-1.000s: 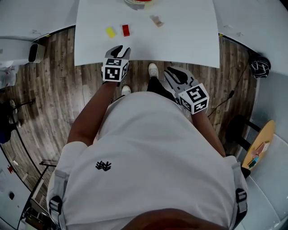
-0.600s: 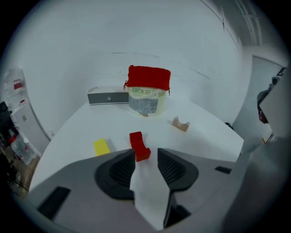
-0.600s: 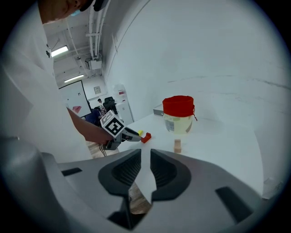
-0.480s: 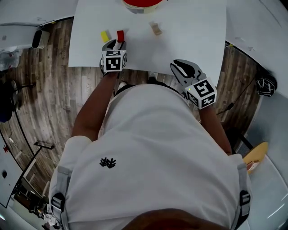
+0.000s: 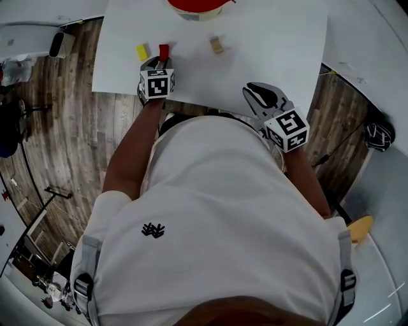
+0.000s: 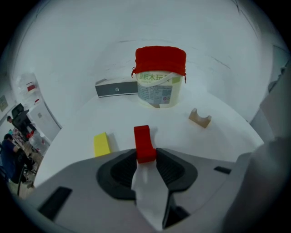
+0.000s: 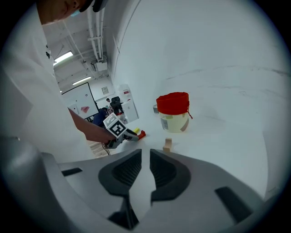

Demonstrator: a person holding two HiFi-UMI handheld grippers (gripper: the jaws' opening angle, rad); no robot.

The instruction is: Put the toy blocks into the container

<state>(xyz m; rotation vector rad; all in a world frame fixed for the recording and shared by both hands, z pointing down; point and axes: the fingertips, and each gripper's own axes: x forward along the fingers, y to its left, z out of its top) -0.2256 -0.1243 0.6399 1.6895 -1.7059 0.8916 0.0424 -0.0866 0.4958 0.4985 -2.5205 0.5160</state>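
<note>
A red block (image 5: 164, 52) (image 6: 143, 139) lies on the white table (image 5: 268, 57). My left gripper (image 5: 158, 62) (image 6: 145, 157) points down at it, and its jaws have just been closing, so that both tips now pinch the block's near end. A yellow block (image 5: 141, 51) (image 6: 102, 144) lies just left of it. A tan arch block (image 5: 217, 44) (image 6: 200, 118) (image 7: 168, 144) sits further right. The container (image 5: 194, 5) (image 6: 160, 77) (image 7: 173, 111), a pale tub with a red cloth top, stands at the far edge. My right gripper (image 5: 255, 88) (image 7: 145, 152) hovers over the near right of the table with a narrow empty gap.
A grey box (image 6: 116, 88) lies left of the container. The table's front edge (image 5: 191, 102) runs just behind both grippers, with wooden floor (image 5: 76, 127) below. The right gripper view shows my left gripper (image 7: 132, 135) at the red block (image 7: 142, 134).
Both grippers have moved forward from above the floor to over the table. The left one has come down onto the red block's near end. The right one now hangs past the front edge.
</note>
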